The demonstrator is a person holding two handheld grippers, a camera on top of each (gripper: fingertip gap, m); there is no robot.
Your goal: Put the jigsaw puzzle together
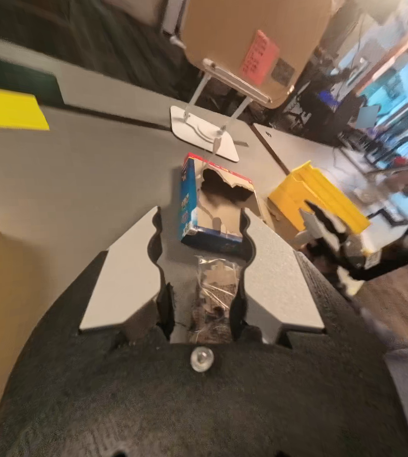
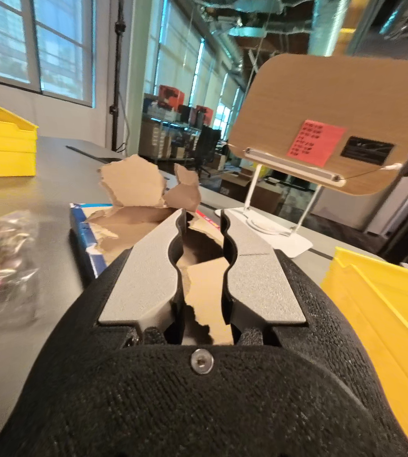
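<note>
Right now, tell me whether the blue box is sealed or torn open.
Torn open: the blue box shows a ragged hole, its dark inside visible, with ripped cardboard flaps standing up.

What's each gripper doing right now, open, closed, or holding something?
Left gripper: open, holding nothing, a clear plastic bag lying below its fingers.
Right gripper: open, over the torn blue cardboard box.

Bright daylight from windows (image 2: pixel 59 49); motion blur, fisheye warp at edges.

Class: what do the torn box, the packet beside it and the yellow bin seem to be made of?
Torn box: printed paperboard, likely; brown fibrous ragged tears under glossy blue print.
Packet: clear plastic film, probably; crinkled and shiny.
Yellow bin: moulded plastic, it seems; smooth, uniform colour, ribbed walls.
</note>
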